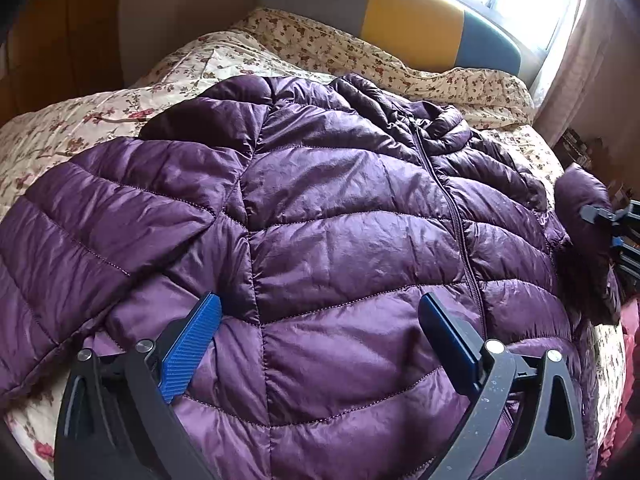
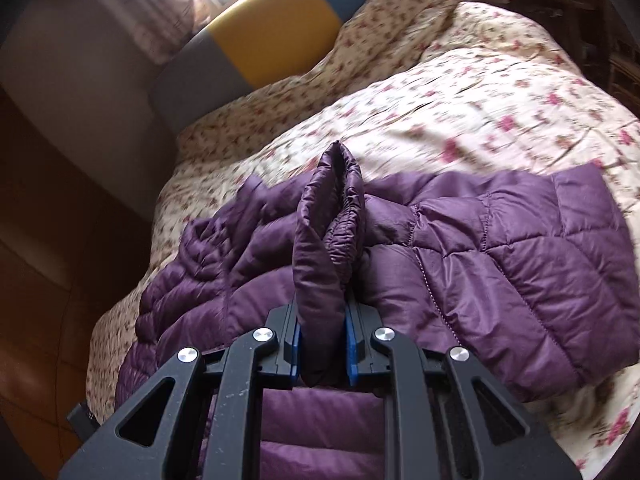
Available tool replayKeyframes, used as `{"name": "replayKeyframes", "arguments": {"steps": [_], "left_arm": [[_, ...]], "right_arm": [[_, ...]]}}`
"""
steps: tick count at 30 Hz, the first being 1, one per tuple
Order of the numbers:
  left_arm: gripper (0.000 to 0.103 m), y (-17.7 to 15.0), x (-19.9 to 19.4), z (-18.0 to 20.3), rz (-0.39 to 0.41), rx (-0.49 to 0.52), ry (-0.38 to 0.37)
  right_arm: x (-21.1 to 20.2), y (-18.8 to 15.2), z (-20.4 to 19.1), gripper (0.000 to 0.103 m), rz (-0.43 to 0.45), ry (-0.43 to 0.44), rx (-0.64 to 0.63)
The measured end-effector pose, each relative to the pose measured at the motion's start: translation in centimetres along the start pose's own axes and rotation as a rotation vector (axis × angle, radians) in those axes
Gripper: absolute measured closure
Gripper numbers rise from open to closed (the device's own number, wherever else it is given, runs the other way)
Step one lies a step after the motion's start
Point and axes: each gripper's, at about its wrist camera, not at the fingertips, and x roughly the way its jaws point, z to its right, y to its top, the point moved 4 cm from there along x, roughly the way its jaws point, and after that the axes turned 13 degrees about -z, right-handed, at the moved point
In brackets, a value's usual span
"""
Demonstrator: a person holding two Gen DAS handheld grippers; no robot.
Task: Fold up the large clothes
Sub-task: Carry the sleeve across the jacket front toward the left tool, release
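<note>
Floral quilt [image 1: 80,120] under a purple jacket [image 1: 320,208], zipped, lying spread.
Left gripper [image 1: 320,332] hovering wide over the hem; right gripper [image 2: 322,340] pinching the cuff [image 2: 328,216], lifting it upright.

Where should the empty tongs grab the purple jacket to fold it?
Probably the free sleeve near its cuff end, coming from above: it lies flat, spread out sideways on the bedspread. The left tongs are open; the right tongs pinch the other sleeve.
</note>
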Motion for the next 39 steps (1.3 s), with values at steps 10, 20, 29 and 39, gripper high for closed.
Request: {"name": "replayKeyframes", "arguments": {"steps": [10,20,29,39], "left_arm": [[0.005,-0.3,-0.5,-0.3,0.004,-0.002,-0.022],[0.013,-0.7,-0.9,-0.3,0.000,0.006,-0.017],[0.018,-0.9,-1.4,-0.2,0.001,-0.001,-0.036],[0.024,-1.1,-1.7,0.2,-0.002,0.010,-0.054]], "right_arm": [[2.8,-2.7,-4.8,0.088,-0.098,0.097,-0.119],[5.4,-5.2,-8.5,0.087,-0.186,0.167,-0.224],[6.8,-6.4,-10.4,0.087,-0.224,0.212,-0.267],[7.2,-6.9,-11.1,0.070,-0.240,0.236,-0.289]]}}
